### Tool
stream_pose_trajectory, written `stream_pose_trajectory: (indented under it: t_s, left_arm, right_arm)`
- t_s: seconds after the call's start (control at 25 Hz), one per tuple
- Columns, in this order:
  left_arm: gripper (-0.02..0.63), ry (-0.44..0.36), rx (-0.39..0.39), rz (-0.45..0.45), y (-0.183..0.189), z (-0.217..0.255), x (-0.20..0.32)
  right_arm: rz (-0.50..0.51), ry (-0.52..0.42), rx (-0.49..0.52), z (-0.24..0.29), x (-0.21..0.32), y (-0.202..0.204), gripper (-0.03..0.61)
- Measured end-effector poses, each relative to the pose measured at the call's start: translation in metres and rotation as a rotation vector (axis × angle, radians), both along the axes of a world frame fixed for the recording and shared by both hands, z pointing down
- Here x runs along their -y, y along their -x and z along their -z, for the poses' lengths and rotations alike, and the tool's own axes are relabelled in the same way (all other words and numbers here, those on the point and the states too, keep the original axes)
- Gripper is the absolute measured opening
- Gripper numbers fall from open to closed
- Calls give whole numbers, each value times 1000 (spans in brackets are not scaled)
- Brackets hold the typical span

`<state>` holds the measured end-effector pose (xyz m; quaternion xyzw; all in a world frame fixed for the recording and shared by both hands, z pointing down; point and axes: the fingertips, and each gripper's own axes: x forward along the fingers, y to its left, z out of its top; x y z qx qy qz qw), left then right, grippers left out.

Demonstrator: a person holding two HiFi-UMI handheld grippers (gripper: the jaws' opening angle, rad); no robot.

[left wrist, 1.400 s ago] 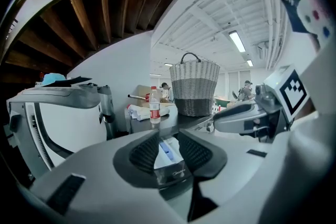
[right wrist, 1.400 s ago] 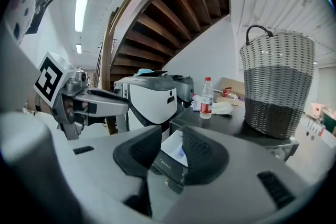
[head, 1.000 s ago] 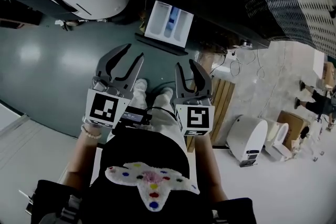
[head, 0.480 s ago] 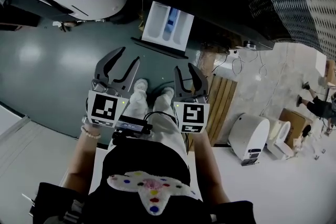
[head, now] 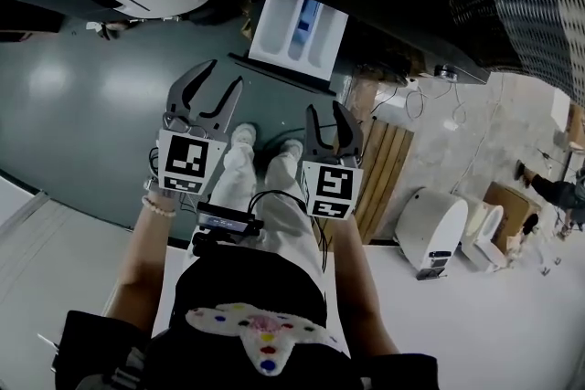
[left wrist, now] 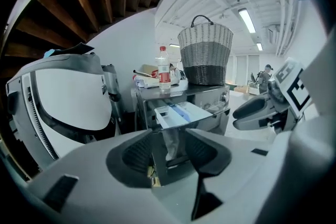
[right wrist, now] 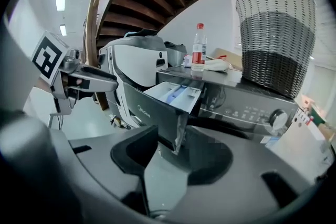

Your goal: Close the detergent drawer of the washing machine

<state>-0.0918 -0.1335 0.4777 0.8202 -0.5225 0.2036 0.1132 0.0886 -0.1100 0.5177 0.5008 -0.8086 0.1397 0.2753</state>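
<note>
The detergent drawer (head: 297, 27) stands pulled well out of the top corner of the dark washing machine (right wrist: 241, 105), its white compartments open to the ceiling with a blue insert in the middle one. On the drawer's dark front panel pale lettering (right wrist: 143, 112) appears to read "Midea". The small markings on the control strip beside the round dial (right wrist: 277, 119) are too fine to make out. On the machine's top a clear water bottle (right wrist: 198, 52) with a red cap and red label stands upright, its print too small to read, and a tall two-tone wicker basket (right wrist: 275, 29) stands further along the top, towards the dial end. The person stands on the grey-green floor (head: 82, 96) facing the machine, pale shoes (head: 243, 134) between the two tools. The left gripper (head: 224, 76) is held low and short of the drawer, its jaws spread and opening, with nothing clamped; the drawer front only shows beyond the gap. The right gripper (head: 325, 108) hangs beside it, also clear of the drawer, its jaws wide and opening on nothing. Each carries a cube with black-and-white square markers. A large white-and-black machine (right wrist: 139, 68) stands just beside the washer.
</note>
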Motion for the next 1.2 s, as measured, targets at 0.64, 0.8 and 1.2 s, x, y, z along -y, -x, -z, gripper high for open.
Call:
stream_pose_trajectory:
  t_s: [0.64,0.8,1.2]
  left_arm:
    - [187,41,41,-18,2,-48,18]
    - [186,35,39,-6,3,-47,18]
    - [186,51,73,-12,2,-48,20]
  right_arm:
    - [-40,-4,-31,-25,15,7,153]
    - [-66,0,-17,-25,16,7,153]
    - [-122,-10,-26,-26,21,2,141]
